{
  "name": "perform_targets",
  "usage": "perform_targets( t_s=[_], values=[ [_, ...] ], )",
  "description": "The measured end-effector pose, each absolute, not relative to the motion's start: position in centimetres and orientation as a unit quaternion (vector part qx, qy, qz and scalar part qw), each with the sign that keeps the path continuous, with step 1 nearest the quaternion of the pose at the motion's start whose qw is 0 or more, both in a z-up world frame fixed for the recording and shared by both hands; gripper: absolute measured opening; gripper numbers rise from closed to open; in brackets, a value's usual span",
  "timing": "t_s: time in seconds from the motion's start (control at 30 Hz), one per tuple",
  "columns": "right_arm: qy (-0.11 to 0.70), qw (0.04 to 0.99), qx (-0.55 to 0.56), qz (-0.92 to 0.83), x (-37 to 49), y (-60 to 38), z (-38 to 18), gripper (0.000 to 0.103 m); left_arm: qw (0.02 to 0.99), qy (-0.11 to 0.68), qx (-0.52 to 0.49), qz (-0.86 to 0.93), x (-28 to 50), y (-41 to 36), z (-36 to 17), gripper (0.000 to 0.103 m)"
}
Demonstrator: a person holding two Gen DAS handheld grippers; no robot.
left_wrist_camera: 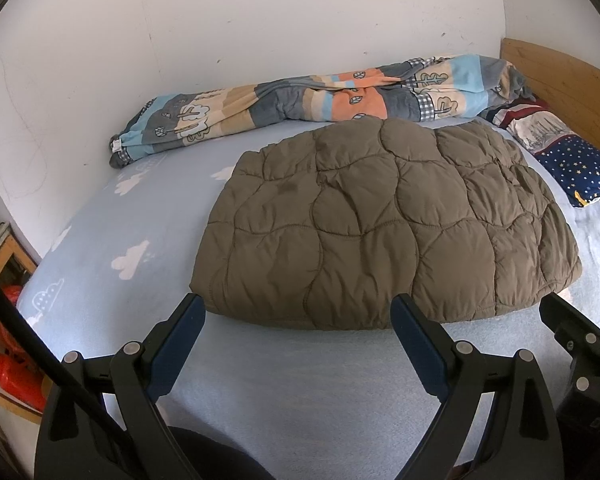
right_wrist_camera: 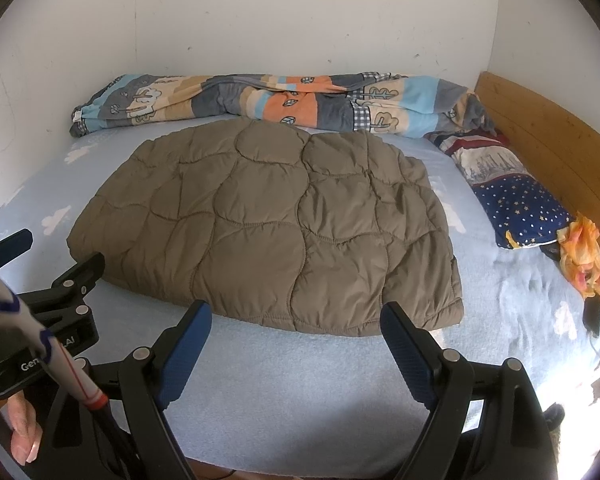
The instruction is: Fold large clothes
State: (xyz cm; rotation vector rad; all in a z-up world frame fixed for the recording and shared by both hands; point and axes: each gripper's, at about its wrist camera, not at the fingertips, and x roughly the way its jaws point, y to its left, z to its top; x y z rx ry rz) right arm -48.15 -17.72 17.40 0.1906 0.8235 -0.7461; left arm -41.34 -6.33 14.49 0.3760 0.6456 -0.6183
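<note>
A brown quilted padded garment (left_wrist_camera: pixel 384 220) lies folded into a thick rectangle in the middle of the light blue bed sheet (left_wrist_camera: pixel 284 384); it also shows in the right wrist view (right_wrist_camera: pixel 276 232). My left gripper (left_wrist_camera: pixel 298 312) is open and empty, its tips just short of the garment's near edge. My right gripper (right_wrist_camera: pixel 296 320) is open and empty, its tips at the near edge too. The left gripper also shows at the left of the right wrist view (right_wrist_camera: pixel 54 254), and the right gripper at the right of the left wrist view (left_wrist_camera: pixel 580 288).
A rolled patterned duvet (left_wrist_camera: pixel 324 100) lies along the white wall behind the garment. A starry blue pillow (right_wrist_camera: pixel 520 212) and an orange cloth (right_wrist_camera: pixel 582 252) sit by the wooden headboard (right_wrist_camera: pixel 552 140) on the right. Shelving with red items (left_wrist_camera: pixel 8 344) stands left of the bed.
</note>
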Motion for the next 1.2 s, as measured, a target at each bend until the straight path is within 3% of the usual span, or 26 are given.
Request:
perform_targets(
  t_s=[1.2],
  values=[
    [0.398, 0.840, 0.083, -0.361, -48.68, -18.15, 16.92, 0.090, 0.885, 0.309, 0.185, -0.294, -41.36, -6.37, 14.49, 0.093]
  ],
)
